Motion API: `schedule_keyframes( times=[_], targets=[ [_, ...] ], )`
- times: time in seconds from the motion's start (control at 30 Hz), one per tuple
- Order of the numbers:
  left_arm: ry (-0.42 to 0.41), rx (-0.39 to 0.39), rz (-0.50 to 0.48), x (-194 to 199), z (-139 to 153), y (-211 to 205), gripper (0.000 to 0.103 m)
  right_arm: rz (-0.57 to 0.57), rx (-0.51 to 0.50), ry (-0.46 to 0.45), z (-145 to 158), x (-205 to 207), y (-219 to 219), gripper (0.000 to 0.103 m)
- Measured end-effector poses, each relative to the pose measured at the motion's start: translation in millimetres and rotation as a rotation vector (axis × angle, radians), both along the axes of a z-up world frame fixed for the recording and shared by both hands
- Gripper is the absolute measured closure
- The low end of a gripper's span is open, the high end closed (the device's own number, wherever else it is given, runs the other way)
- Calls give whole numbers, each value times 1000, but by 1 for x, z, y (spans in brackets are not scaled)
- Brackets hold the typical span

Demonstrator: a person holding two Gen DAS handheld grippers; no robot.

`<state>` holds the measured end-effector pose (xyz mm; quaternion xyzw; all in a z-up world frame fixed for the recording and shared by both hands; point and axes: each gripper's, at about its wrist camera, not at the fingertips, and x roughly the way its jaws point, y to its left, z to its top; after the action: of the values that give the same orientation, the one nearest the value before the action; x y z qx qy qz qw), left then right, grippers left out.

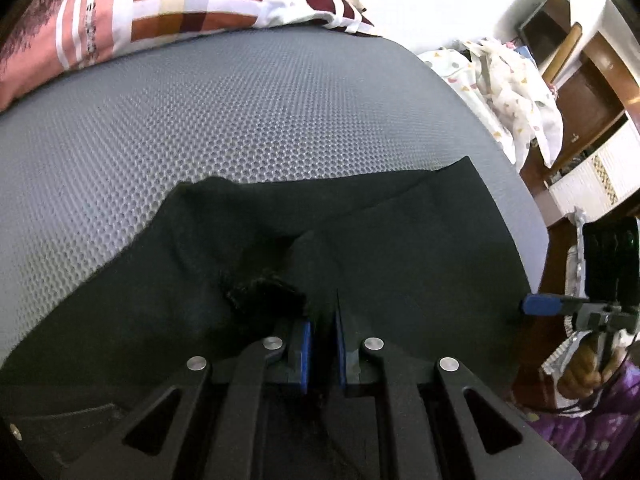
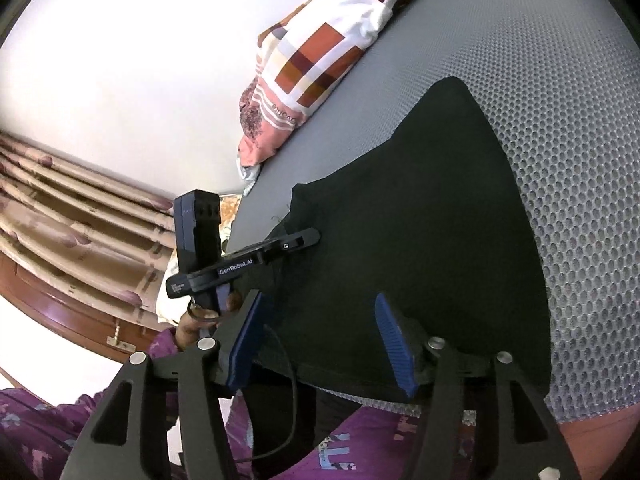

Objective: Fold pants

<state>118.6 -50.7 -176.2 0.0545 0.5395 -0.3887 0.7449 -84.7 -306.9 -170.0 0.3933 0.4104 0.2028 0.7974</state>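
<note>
1. On the grey honeycomb-textured bed [image 1: 248, 120] we see the black pants [image 1: 400, 240] lying near its front edge; bare mattress stretches beyond them to the checked pillow [image 1: 192, 4] at the far side.
2. We see the bed's edge drop off to the right in the left wrist view, toward a wooden cabinet [image 1: 592, 96].
3. We read "GenRobot.AI" on the side of the left hand-held gripper [image 2: 316, 236] in the right wrist view; the pillow's lettering is too blurred to read.
4. We find the pants dark, matte and rumpled, with a bunched fold just beside the left pads.
5. Our left hand-held gripper [image 1: 322, 344] is pressed together, pinching pants fabric.
6. Our right hand-held gripper [image 2: 320, 344] is spread, its blue pads [image 2: 394, 344] standing over the pants' near edge, not pressing it.
</note>
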Motion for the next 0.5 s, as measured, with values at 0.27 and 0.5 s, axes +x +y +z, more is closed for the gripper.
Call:
schedule_keyframes(
  times=[0.27, 0.5],
  targets=[
    [-175, -11, -9, -10, 30, -17, 93, -15, 8, -5, -7, 1, -4, 46],
    [-160, 71, -2, -7, 10, -23, 91, -14, 8, -4, -8, 0, -5, 46]
  ],
)
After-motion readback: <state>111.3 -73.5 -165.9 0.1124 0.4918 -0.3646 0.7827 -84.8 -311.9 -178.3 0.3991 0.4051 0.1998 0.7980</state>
